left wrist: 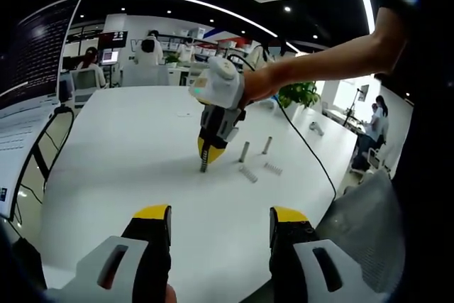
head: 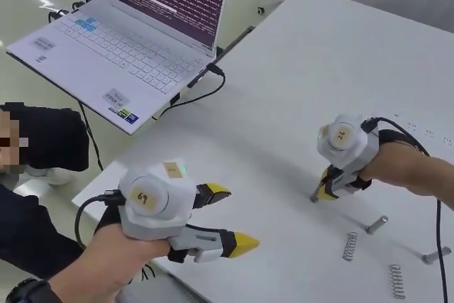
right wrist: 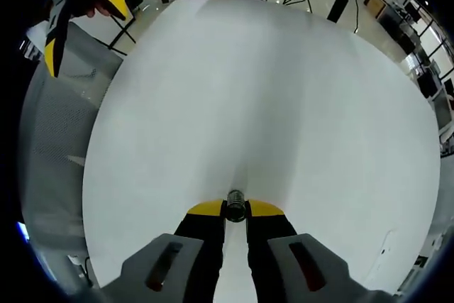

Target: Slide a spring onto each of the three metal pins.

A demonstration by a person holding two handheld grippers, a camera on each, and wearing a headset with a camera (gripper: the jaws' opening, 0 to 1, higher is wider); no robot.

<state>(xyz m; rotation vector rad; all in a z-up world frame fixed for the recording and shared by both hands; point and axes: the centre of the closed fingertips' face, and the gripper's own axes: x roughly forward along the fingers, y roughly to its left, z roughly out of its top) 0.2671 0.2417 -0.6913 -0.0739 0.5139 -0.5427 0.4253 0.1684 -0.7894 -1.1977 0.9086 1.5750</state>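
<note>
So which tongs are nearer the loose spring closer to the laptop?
Right. The right tongs, shut on a pin, stand close beside that spring; the left tongs hover open much farther off, near the table edge.

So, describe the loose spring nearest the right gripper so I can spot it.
On the white table, find the right gripper, shut on a small metal part. Two springs lie flat toward the near edge; your spring is just left of the short pin, closer to the gripper than the other spring.

White table (head: 298,90), spring (head: 350,245) and second spring (head: 396,281) lying flat, metal pin (head: 377,225) and another pin (head: 435,255) standing upright nearby.
</note>
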